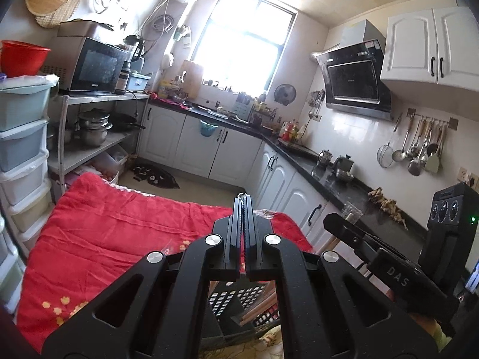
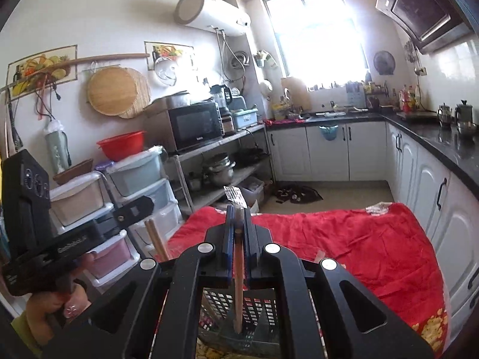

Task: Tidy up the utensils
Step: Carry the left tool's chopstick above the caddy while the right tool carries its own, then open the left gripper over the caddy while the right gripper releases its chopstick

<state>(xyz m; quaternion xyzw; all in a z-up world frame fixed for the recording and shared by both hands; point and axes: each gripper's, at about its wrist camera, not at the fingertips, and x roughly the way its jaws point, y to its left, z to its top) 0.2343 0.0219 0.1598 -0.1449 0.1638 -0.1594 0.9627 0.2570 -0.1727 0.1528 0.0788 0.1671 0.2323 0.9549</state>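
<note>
My right gripper is shut on a slotted spatula; its metal head sticks up past the fingertips and its wooden handle hangs down into a black perforated utensil holder below. My left gripper is shut, with only a thin clear scrap at its tips. The same holder shows under it, with wooden handles leaning inside. The right gripper's body is at the right of the left wrist view; the left gripper's body is at the left of the right wrist view.
A red quilt covers the table under both grippers. White cabinets with a black counter run along the right, and stacked plastic drawers and a metal shelf with a microwave stand on the left.
</note>
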